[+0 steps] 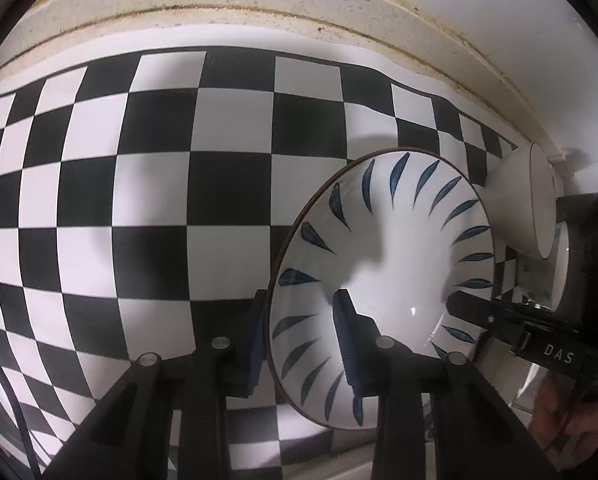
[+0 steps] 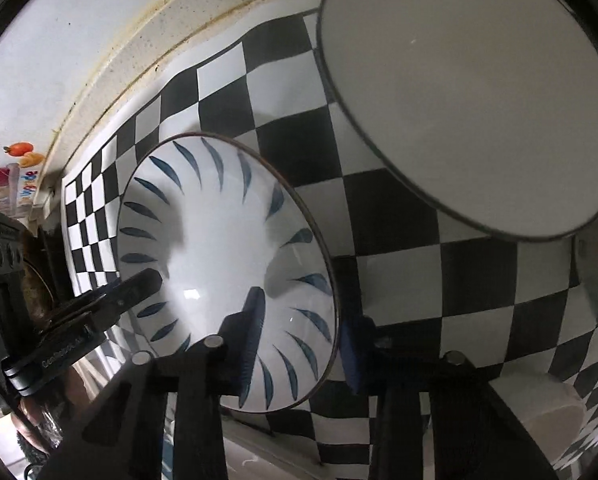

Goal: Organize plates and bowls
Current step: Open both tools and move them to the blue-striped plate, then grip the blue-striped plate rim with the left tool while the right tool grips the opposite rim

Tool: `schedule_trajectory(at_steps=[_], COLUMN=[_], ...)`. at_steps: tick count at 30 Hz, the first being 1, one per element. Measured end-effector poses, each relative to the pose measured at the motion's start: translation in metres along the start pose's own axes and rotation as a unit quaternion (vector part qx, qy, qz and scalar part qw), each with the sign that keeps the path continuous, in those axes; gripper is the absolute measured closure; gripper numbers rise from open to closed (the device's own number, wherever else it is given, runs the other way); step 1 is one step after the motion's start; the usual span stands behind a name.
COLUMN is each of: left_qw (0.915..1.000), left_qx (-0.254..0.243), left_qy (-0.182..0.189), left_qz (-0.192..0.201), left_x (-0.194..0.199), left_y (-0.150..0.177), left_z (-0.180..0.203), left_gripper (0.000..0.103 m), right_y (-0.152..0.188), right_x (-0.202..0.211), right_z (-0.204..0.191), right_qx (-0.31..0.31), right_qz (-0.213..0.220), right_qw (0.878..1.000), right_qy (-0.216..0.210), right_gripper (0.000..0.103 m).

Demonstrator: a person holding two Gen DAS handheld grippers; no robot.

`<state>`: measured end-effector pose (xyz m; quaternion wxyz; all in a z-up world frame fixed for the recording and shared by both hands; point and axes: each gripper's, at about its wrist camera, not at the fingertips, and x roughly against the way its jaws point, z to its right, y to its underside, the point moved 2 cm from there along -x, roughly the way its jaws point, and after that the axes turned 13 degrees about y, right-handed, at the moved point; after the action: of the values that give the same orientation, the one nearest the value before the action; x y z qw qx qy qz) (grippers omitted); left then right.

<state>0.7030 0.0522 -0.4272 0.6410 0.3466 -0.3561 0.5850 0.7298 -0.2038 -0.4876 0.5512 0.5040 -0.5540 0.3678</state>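
A white bowl (image 1: 395, 248) with blue leaf strokes and a dark rim sits on a black-and-white checkered mat (image 1: 139, 200). My left gripper (image 1: 301, 300) straddles its left rim, one finger outside and one inside, with the pads against the wall. In the right wrist view the same bowl (image 2: 219, 240) has my right gripper (image 2: 307, 312) clamped over its right rim in the same way. Each gripper shows in the other's view: the right gripper (image 1: 467, 304) at the bowl's far side, the left gripper (image 2: 147, 280) likewise.
A plain white bowl (image 2: 479, 100) with a grey rim stands close behind the leaf bowl, also seen as the white bowl (image 1: 527, 204). Another white dish (image 2: 539, 412) lies at lower right. A speckled counter ledge (image 1: 259, 0) and wall border the mat.
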Motion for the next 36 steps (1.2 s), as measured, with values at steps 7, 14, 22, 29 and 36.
schedule_trajectory(at_steps=[7,14,22,29,36], left_qw=[0.9992,0.9972,0.9922,0.9899,0.9855], left_qx=[-0.024,-0.045,-0.077,-0.076,-0.083], left_qy=[-0.029,-0.049,-0.069,-0.047,-0.035], left_qz=[0.016,0.036,0.069,0.11,0.144], left_x=[0.003,0.013,0.035,0.077,0.11], left_y=[0.005,0.013,0.035,0.069,0.124], left_z=[0.004,0.014,0.033,0.048,0.062], left_gripper=[0.082,0.082,0.082,0.082,0.082], right_y=[0.009,0.021,0.039,0.077,0.139], right_x=[0.003,0.014,0.04,0.075,0.111], right_z=[0.004,-0.001,-0.002,-0.003,0.0], right_qx=[0.007,0.028,0.037,0.05,0.064], right_qz=[0.03,0.052,0.081,0.111,0.144], right_qw=[1.0,0.998,0.996,0.992,0.986], right_qy=[0.004,-0.002,-0.018,-0.039,-0.06], right_gripper=[0.083,0.084,0.085,0.086,0.086])
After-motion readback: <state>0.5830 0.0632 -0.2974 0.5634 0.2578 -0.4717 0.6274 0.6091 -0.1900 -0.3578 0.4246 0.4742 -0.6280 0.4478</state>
